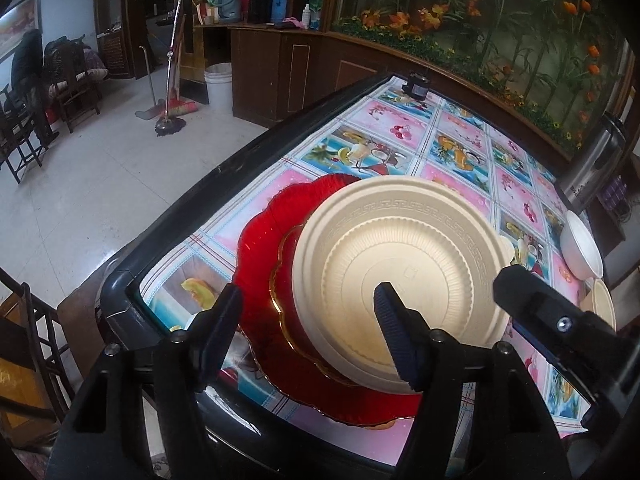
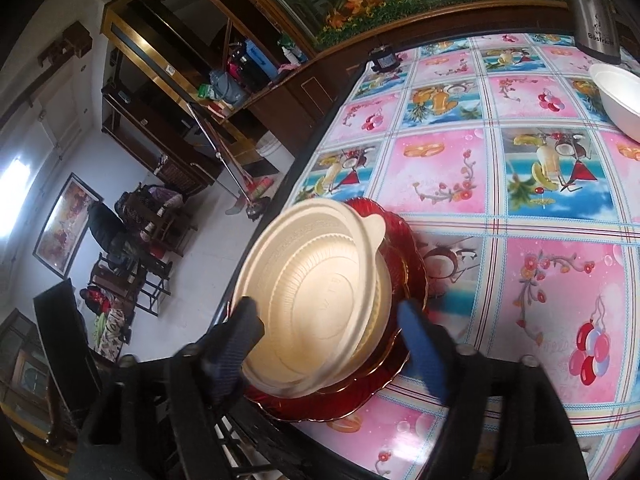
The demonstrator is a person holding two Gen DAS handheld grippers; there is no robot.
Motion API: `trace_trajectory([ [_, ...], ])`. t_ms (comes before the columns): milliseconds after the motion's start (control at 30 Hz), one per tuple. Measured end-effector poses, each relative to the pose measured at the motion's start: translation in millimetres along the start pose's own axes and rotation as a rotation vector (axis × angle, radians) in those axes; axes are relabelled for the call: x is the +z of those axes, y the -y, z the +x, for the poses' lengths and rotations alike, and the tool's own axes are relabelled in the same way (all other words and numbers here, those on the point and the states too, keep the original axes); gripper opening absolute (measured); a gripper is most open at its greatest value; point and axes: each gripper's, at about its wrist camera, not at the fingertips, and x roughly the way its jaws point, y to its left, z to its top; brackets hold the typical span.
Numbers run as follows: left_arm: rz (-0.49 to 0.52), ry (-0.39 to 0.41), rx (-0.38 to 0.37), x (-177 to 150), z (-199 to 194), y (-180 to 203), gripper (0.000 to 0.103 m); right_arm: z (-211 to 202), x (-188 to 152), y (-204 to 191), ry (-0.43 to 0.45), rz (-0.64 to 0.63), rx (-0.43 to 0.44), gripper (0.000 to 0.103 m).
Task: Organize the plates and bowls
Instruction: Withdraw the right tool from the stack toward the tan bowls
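A cream plate (image 1: pixel 404 256) lies on a stack of red scalloped plates (image 1: pixel 260 248) near the table's corner. It also shows in the right wrist view (image 2: pixel 316 300), over the red plates (image 2: pixel 412 264). My left gripper (image 1: pixel 308 312) is open above the stack, one fingertip over the cream plate. My right gripper (image 2: pixel 332 320) is open with its fingers on either side of the cream plate; contact is unclear. The right gripper's body (image 1: pixel 560 320) shows at the right of the left wrist view.
A white bowl (image 1: pixel 580 248) stands at the table's right, also in the right wrist view (image 2: pixel 620 96), with another cream plate (image 1: pixel 604 304) beside it. A steel kettle (image 2: pixel 592 8) and a small dark device (image 1: pixel 416 86) stand at the far edge. The table rim (image 1: pixel 192 208) drops to the floor.
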Motion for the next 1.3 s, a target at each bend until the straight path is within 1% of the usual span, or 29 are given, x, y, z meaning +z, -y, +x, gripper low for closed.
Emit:
trace_trajectory([
  [33, -0.001, 0.011, 0.003, 0.2, -2.4, 0.4, 0.069, -3.1, 0.3, -0.3, 0.011, 0.0, 0.006, 0.085],
  [100, -0.003, 0.029, 0.007, 0.3, -6.9, 0.5, 0.075, -9.5, 0.9, -0.1, 0.032, 0.006, 0.007, 0.088],
  [167, -0.004, 0.046, 0.006, 0.7, -11.3, 1.2, 0.076, -13.6, 2.4, 1.8, 0.051, 0.017, 0.004, 0.09],
  [267, -0.002, 0.06, -0.004, 1.5, -16.7, 3.8, 0.076, -20.1, 2.7, 6.9, 0.075, 0.036, -0.004, 0.097],
  [300, 0.001, 0.064, -0.008, 1.7, -18.2, 5.3, 0.076, -21.9, 3.0, 8.5, 0.079, 0.043, -0.002, 0.102],
  [400, 0.013, 0.081, -0.018, 1.6, -23.7, 10.6, 0.076, -27.8, 3.6, 15.0, 0.084, 0.069, 0.015, 0.103],
  [567, 0.042, 0.098, -0.041, 1.9, -30.2, 23.9, 0.076, -32.7, 4.3, 27.5, 0.055, 0.091, 0.039, 0.103],
  [667, 0.066, 0.102, -0.054, 2.4, -32.0, 34.8, 0.076, -36.1, 2.8, 37.1, 0.04, 0.11, 0.046, 0.103],
  [800, 0.093, 0.107, -0.082, 4.6, -35.3, 49.7, 0.076, -44.6, 3.0, 48.9, 0.04, 0.137, 0.051, 0.103],
  [967, 0.146, 0.106, -0.135, 9.0, -39.0, 79.4, 0.076, -68.5, 8.8, 70.2, 0.078, 0.163, 0.037, 0.103],
  [1167, 0.233, 0.092, -0.192, 9.2, -36.5, 132.6, 0.076, -104.6, 17.2, 107.0, 0.138, 0.209, -0.002, 0.103],
  [1233, 0.253, 0.082, -0.208, 8.5, -33.6, 149.2, 0.076, -115.7, 20.7, 117.4, 0.151, 0.216, -0.021, 0.103],
  [1300, 0.281, 0.079, -0.207, 5.5, -32.6, 161.9, 0.076, -124.9, 21.5, 126.2, 0.163, 0.221, -0.032, 0.103],
])
